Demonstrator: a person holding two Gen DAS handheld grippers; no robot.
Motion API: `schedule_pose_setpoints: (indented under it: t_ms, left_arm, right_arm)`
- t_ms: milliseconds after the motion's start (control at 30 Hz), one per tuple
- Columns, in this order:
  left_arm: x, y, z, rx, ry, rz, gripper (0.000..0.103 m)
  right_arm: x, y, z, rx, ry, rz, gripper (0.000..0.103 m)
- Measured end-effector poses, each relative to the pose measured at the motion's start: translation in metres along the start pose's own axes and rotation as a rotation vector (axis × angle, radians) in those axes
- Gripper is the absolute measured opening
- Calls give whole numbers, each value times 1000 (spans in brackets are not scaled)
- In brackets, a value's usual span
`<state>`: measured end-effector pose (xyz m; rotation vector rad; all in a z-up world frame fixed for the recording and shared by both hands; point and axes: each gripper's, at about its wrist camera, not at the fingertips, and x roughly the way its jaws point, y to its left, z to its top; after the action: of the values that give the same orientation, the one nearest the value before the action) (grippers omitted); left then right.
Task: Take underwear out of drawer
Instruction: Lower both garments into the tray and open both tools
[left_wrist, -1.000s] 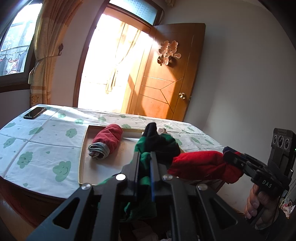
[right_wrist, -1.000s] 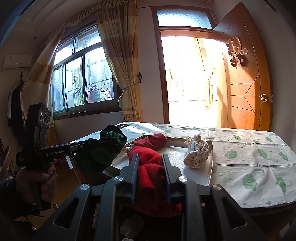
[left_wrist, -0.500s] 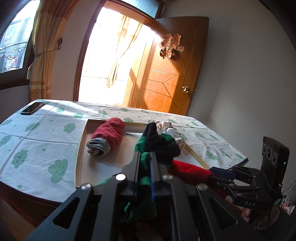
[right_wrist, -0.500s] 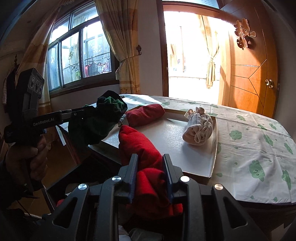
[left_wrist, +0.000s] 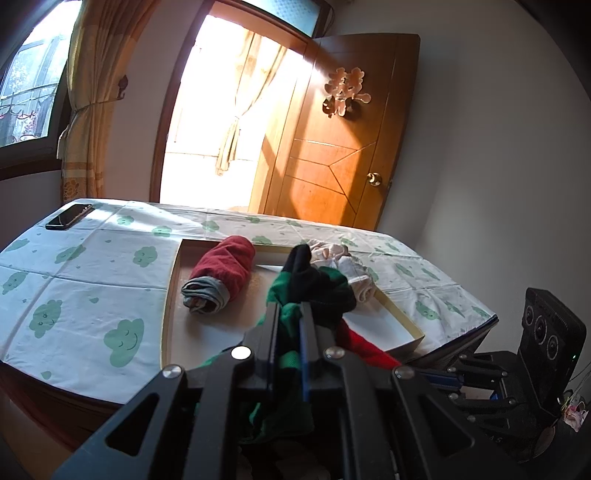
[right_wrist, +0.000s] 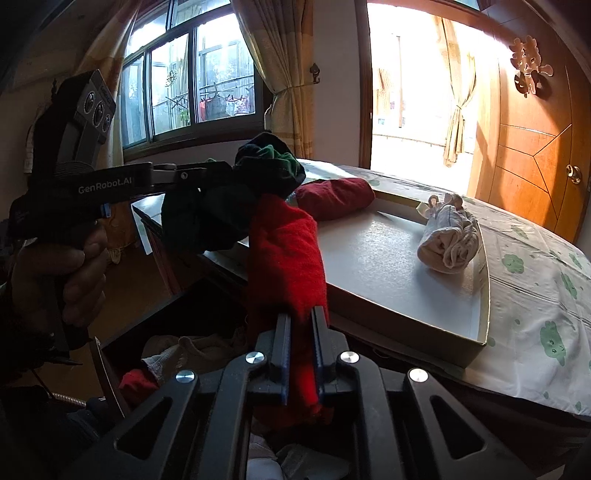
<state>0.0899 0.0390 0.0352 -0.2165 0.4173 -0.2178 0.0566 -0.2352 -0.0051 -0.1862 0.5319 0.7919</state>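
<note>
Since a second ago the right tongs have sunk lower beside the desk, so that in the left wrist view they now sit at the lower right corner, below the desk edge, where earlier they were held up level with the tray; the left tongs have stayed near the tray's front. The left tongs are pinched tight on the green and black underwear, which bunches up above their tips over the near side of the tray. The right tongs are pressed together on the red underwear, whose cloth stands up out of them and leans against the green and black bundle. On the tray lie a dark red roll with a grey band and a pale roll, well apart from each other. Only the right wrist view shows the open drawer below the desk edge, with pale and red garments lying in it, and the left hand gripping its handle. Only the left wrist view shows the phone at the desk's far left corner.
</note>
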Motion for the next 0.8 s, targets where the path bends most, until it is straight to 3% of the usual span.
schedule_pose_setpoints:
  t_ms: [167, 433, 800]
  left_arm:
    - [-1, 5, 13, -12, -18, 4, 6]
    - [10, 5, 40, -5, -43, 11, 6]
    - [80, 16, 81, -81, 33, 24, 6]
  right_arm:
    - [-22, -3, 16, 37, -95, 3, 10]
    - [-31, -21, 48, 40, -148, -56, 9]
    - [-17, -68, 102, 95, -166, -157, 9]
